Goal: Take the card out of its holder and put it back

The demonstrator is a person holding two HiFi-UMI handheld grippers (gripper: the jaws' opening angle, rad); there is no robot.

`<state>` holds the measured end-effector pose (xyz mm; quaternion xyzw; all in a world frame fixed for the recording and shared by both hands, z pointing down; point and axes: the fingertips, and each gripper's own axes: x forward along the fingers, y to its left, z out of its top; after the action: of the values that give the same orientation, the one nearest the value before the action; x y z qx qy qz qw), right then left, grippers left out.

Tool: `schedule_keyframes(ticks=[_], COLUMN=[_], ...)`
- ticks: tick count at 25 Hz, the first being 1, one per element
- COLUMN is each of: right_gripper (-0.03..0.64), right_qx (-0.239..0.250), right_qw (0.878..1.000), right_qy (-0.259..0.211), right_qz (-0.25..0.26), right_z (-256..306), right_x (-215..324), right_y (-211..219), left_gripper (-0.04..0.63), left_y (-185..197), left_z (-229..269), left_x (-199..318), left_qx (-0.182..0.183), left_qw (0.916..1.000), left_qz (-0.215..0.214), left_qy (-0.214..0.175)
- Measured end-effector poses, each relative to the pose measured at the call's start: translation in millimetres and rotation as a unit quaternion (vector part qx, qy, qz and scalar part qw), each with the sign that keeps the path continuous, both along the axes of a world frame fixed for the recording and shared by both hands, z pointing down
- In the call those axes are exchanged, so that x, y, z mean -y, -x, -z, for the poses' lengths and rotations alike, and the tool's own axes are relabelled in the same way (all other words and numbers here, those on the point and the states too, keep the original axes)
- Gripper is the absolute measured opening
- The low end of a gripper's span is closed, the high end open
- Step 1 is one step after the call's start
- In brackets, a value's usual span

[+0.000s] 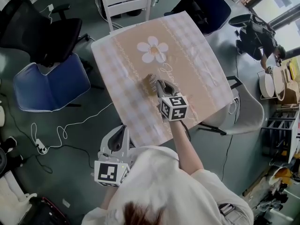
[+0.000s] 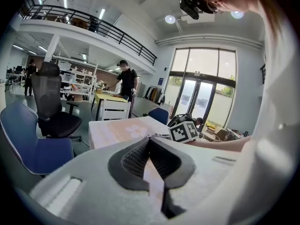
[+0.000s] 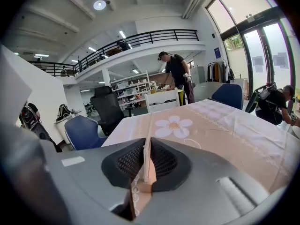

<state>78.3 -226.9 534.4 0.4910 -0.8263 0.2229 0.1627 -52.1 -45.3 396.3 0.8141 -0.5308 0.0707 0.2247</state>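
Right claw (image 1: 157, 86) clamped on card (image 3: 146, 161), card edge-on between pads, over table (image 1: 197, 64). Left claw (image 2: 150, 142) closed, empty.

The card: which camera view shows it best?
The right gripper view: the card stands edge-on, pinched in the right gripper. The head view shows only a tan blur at that gripper's tip. In the left gripper view I cannot find it.

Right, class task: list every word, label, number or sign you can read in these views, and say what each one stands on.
Nothing here can be read as text.
Cursive script on the tablecloth: too blurred to read.
Blue wall sign: too small to read.
Right marker cube and left marker cube: black-and-white square patterns only, no words or numbers.
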Motion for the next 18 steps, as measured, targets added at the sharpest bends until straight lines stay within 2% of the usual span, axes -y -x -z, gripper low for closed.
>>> schedule_keyframes(ticks=[18], right_gripper=[0.014], right_qx=[0.004], right_qw=[1.000], right_qy=[-0.005], right_qz=[-0.007], right_z=[2.7], right_x=[-0.4], right_y=[0.4], left_gripper=[0.000], left_y=[4.1], left_z=[0.6], left_x=[0.2], left_qx=[-0.008], left_qw=[1.0000], left_qz=[-0.003], left_qy=[-0.002])
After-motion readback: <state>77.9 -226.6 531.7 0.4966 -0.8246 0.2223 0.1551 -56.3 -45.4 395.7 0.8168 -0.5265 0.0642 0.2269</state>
